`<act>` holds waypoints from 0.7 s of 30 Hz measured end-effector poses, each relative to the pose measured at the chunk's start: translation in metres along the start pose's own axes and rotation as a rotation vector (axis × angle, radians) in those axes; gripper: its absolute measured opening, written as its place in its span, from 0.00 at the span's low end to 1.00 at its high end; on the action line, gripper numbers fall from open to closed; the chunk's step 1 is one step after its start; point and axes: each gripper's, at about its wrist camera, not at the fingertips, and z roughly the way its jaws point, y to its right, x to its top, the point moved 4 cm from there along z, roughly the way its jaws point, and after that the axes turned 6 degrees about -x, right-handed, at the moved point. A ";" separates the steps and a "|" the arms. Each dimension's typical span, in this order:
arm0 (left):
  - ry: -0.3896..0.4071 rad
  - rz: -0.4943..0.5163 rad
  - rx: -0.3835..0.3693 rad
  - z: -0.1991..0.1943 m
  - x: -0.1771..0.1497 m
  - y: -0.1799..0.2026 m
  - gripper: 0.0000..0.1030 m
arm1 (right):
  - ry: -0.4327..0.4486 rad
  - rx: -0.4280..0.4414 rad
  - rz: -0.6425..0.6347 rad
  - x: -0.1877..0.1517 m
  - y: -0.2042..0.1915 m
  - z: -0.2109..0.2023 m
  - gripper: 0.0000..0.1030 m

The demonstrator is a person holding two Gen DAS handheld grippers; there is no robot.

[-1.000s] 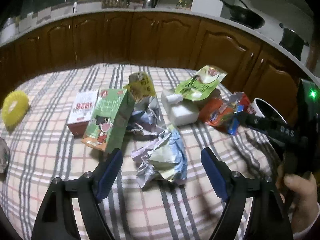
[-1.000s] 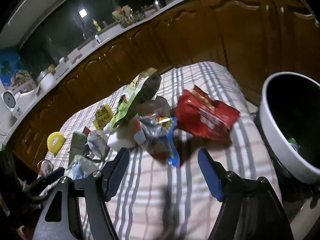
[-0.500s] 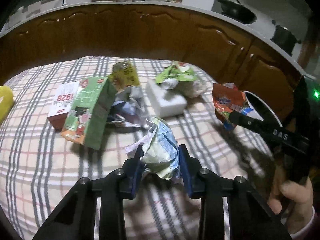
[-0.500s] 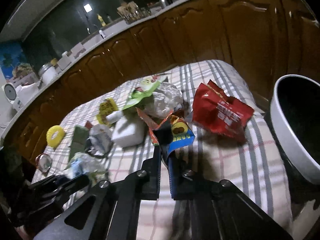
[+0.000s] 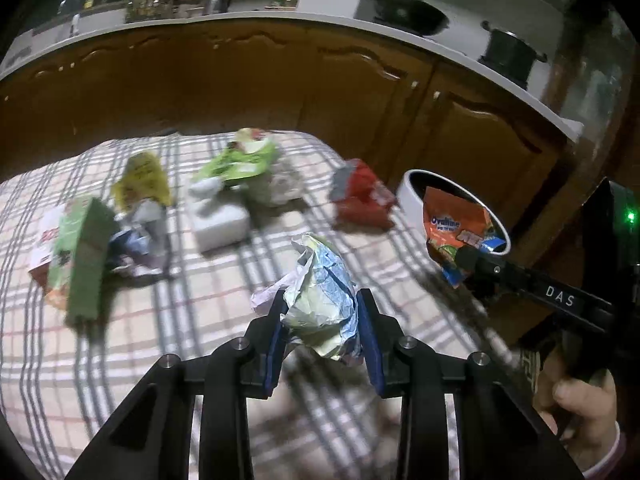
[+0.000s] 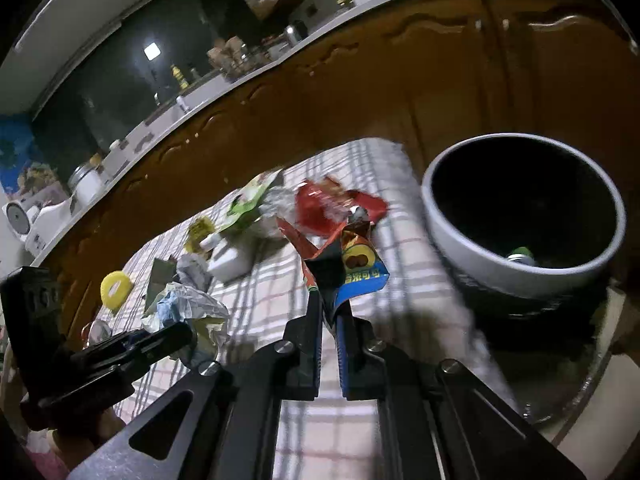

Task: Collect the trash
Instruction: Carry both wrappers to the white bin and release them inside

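Honestly, my left gripper (image 5: 322, 312) pinches crumpled paper (image 5: 320, 300), right gripper (image 6: 330, 304) pinches Ovaltine wrapper (image 6: 356, 268) — thin edge-holds could slip short of the bin (image 6: 448, 216).

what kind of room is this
Most likely a home kitchen: a run of wooden cabinets under a pale countertop, with a wok and a pot on it. In front is a table with a plaid cloth strewn with wrappers.

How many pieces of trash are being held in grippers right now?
2: a crumpled wrapper in the left gripper, and an orange Ovaltine packet in the right gripper, near the white bin.
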 end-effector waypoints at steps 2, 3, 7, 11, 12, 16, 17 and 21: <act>-0.004 0.013 -0.012 0.004 0.001 0.008 0.31 | 0.012 -0.016 0.007 0.001 0.008 -0.006 0.06; -0.007 0.019 -0.019 0.006 0.001 0.013 0.31 | 0.021 -0.028 0.009 0.002 0.013 -0.011 0.06; -0.010 0.048 -0.035 0.016 0.005 0.030 0.31 | 0.043 -0.047 0.028 0.005 0.029 -0.022 0.06; -0.011 0.070 -0.056 0.024 0.011 0.047 0.31 | 0.065 -0.069 0.055 0.010 0.047 -0.031 0.06; -0.011 0.077 -0.059 0.026 0.013 0.050 0.31 | 0.070 -0.075 0.061 0.012 0.051 -0.033 0.06; -0.006 0.107 -0.077 0.037 0.025 0.064 0.31 | 0.083 -0.097 0.068 0.018 0.064 -0.039 0.06; -0.004 0.113 -0.083 0.041 0.028 0.068 0.31 | 0.086 -0.105 0.069 0.021 0.068 -0.040 0.06; -0.009 0.125 -0.099 0.059 0.039 0.079 0.31 | 0.090 -0.131 0.074 0.029 0.080 -0.041 0.06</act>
